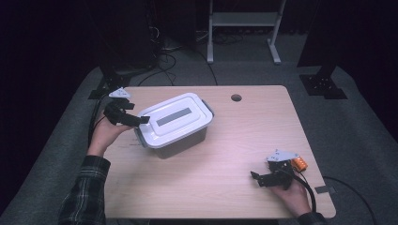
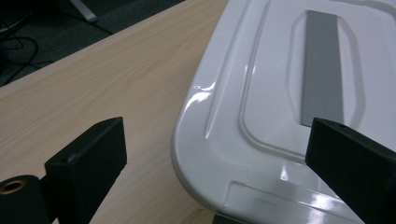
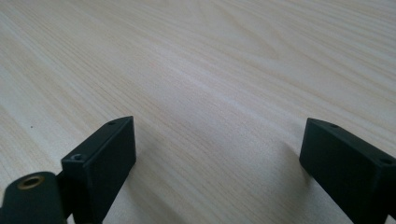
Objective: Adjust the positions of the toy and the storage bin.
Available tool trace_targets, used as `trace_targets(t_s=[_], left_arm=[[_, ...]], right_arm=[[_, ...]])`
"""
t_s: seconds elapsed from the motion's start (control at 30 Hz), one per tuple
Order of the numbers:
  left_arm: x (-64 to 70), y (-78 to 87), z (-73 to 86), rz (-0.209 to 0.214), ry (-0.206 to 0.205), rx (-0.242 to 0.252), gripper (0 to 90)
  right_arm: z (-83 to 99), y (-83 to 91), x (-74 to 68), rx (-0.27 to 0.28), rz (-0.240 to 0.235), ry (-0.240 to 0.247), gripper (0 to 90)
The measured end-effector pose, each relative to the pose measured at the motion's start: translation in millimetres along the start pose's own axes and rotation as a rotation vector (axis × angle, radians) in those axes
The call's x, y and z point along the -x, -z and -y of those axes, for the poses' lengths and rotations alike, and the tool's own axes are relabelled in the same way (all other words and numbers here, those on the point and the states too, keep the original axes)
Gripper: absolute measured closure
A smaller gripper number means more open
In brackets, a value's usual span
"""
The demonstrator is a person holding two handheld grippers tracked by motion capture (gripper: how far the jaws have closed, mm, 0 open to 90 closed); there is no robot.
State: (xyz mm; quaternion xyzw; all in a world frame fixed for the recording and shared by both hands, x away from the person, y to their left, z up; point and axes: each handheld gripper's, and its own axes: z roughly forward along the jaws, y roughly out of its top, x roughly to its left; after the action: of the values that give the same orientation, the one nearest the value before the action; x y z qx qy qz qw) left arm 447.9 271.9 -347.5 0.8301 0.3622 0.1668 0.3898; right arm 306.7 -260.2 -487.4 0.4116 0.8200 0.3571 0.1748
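A: Starting at the left of the table [image 1: 220, 187], what does the high view show?

B: The person's left hand [image 1: 104, 135] comes in from the near left corner, out of a plaid sleeve [image 1: 84, 197], and holds the left gripper [image 1: 141, 120] at the left end of a storage box [image 1: 174, 125]. Its tips reach the corner of the white lid [image 1: 185, 123].

A: Are its jaws gripping that lid?

B: No. In the left gripper view the jaws stand wide apart, one over bare wood, the other over the lid [image 2: 289, 93] near its grey strip [image 2: 322, 65]. The rounded lid corner lies between them, and nothing is clamped.

A: Where does the box sit?

B: On the left half of the table, turned at an angle to the edges, lid on, a grey latch [image 1: 208, 108] showing at its far right end.

A: And further right?

B: A round hole [image 1: 236, 98] sits in the tabletop near the far edge. At the near right corner, the right hand [image 1: 293, 192] holds the right gripper [image 1: 256, 178], well apart from the box, with an orange part [image 1: 299, 163] on its body.

A: Its jaws?

B: Spread apart too; the right gripper view shows bare wood grain [image 3: 210, 84] between them, the jaws low over the surface.
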Motion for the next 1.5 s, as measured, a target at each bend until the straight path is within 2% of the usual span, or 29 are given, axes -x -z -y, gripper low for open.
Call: trace_targets(t_s=[0.07,0.1,0.17,0.23,0.3,0.33,0.4,0.6,0.7,0.8,1.03,1.1,1.23,1.4,1.5], left_arm=[[-4.6,-2.0,0.3,0.014,0.002,0.0,9.6],[-6.1,-3.5,0.0,0.021,-0.01,-0.001,14.7],[-7.4,-7.5,-1.3,0.01,-0.028,-0.006,15.7],[-8.9,-9.6,-1.5,0.016,-0.042,0.013,24.1],[-12.0,-11.5,-1.6,0.018,-0.032,0.023,26.0],[-12.5,-12.1,-1.8,0.021,-0.032,0.018,30.8],[-14.1,-13.4,-2.6,0.013,-0.04,0.016,32.9],[-16.1,-16.7,-8.0,0.048,-0.053,0.008,47.4],[-16.6,-18.0,-10.0,0.07,-0.049,0.008,56.6],[-17.5,-18.6,-9.5,0.101,-0.029,0.011,64.4],[-15.0,-15.9,-9.5,0.107,-0.009,-0.006,67.5],[-13.5,-14.9,-9.1,0.117,-0.013,-0.011,70.8],[-6.7,-13.5,-9.6,0.126,-0.037,-0.025,70.9],[2.4,-13.2,-5.1,0.163,-0.038,-0.001,70.9],[7.5,-11.5,-1.5,0.164,-0.034,0.014,70.9]], right_arm=[[0.0,0.0,0.0,0.0,0.0,0.0,9.4],[0.0,0.0,0.0,0.0,0.0,0.0,9.5],[0.0,0.0,0.0,0.0,0.0,0.0,9.4],[0.0,0.0,0.0,0.0,0.0,0.0,9.4],[0.0,0.0,0.0,0.0,0.0,0.0,9.4],[0.0,0.0,0.0,0.0,0.0,0.0,9.5],[0.0,0.0,0.0,0.0,0.0,0.0,9.5],[0.0,0.0,0.0,0.0,0.0,0.0,9.4],[0.0,0.0,0.0,0.0,0.0,0.0,9.4],[0.0,0.0,0.0,0.0,0.0,0.0,9.5],[0.1,0.0,-0.1,0.0,0.0,0.0,9.5],[0.3,0.3,-0.1,0.0,-0.002,0.0,9.5],[0.4,0.3,0.0,0.0,-0.002,0.002,9.5],[0.4,0.3,-0.1,0.0,-0.002,0.002,9.5],[0.4,0.3,-0.1,0.0,-0.002,0.003,9.5]])
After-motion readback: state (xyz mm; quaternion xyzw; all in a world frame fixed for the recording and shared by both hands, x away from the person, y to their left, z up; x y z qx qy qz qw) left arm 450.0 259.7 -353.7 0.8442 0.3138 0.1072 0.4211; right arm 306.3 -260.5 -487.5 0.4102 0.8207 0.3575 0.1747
